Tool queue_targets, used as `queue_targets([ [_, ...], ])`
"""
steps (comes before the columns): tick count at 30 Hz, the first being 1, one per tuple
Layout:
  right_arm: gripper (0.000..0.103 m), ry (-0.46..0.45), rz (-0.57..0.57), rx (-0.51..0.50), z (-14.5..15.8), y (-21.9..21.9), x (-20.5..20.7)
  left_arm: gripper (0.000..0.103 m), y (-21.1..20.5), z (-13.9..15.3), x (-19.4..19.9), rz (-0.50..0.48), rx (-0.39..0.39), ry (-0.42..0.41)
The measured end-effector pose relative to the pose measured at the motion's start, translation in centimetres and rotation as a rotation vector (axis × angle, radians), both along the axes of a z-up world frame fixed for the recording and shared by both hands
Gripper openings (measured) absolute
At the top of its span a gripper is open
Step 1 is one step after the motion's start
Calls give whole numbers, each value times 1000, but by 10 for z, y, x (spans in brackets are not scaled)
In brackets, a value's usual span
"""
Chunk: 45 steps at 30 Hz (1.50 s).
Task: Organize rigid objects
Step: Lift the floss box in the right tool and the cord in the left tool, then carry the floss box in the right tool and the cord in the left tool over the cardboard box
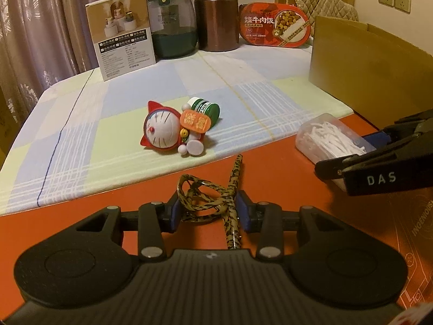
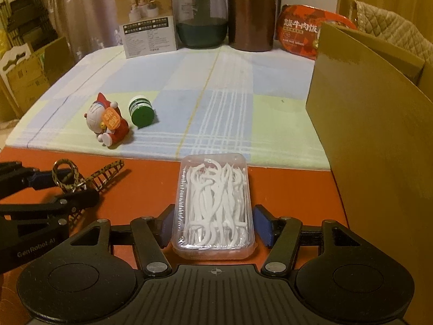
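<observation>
Here, left claw [image 1: 207, 211] open around leopard hair clip [image 1: 213, 197], right claw [image 2: 213, 226] open astride floss-pick box [image 2: 213, 205], pads apart.

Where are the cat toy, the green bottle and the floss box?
cat toy [image 1: 161, 130], left wrist view, on its white face.
green bottle [image 2: 142, 117], right wrist view, on its green base.
floss box [image 2: 213, 205], right wrist view, on its clear lid.

The left gripper [image 1: 207, 211] and the right gripper [image 2: 213, 226] sit low and level side by side, both pointing forward, each with its jaws spread apart and blue pads facing inward
</observation>
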State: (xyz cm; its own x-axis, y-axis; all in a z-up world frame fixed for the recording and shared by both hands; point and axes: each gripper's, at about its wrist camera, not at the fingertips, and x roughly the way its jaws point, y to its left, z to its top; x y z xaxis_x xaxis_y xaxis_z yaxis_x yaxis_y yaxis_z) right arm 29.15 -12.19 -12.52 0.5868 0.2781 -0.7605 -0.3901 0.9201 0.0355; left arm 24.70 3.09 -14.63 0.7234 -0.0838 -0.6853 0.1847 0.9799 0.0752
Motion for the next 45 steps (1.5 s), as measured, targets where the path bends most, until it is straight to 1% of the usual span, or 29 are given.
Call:
queue_targets([
  [4, 57, -14, 5, -17, -2, 2, 0, 36, -1, 0, 2, 3, -8, 6],
  [5, 57, -12, 3, -19, -2, 3, 1, 36, 0, 1, 2, 7, -15, 10],
  [6, 54, -8, -2, -19, -1, 3, 2, 35, 1, 1, 2, 13, -22, 15],
  [10, 54, -3, -8, -22, 0, 3, 3, 34, 4, 4, 2, 40, -48, 28],
  [13, 53, 7, -10, -6, 2, 1, 1, 34, 6, 10, -1, 50, -46, 25],
  [17, 53, -7, -6, 7, 10, -2, -9, 34, 8, 20, -10, 61, -89, 24],
  [20, 53, -13, -8, 28, 17, -6, -22, 34, 4, 27, -18, 67, -94, 24],
  [25, 53, -8, -6, 21, 23, -12, -42, 34, -4, 44, -33, 88, -120, 21],
  [29, 53, -27, -9, 23, 39, -20, -59, 34, -8, 62, -54, 112, -145, 9],
  [32, 53, -35, -37, 40, 54, -31, -72, 34, -11, 76, -71, 144, -170, 12],
  [37, 53, -62, -40, 66, 83, -44, -101, 34, -23, 101, -100, 167, -208, 14],
  [42, 53, -95, -37, 107, 116, -58, -133, 34, -42, 125, -127, 163, -204, -11],
  [45, 53, -114, -35, 117, 131, -66, -149, 34, -53, 138, -141, 160, -195, -28],
])
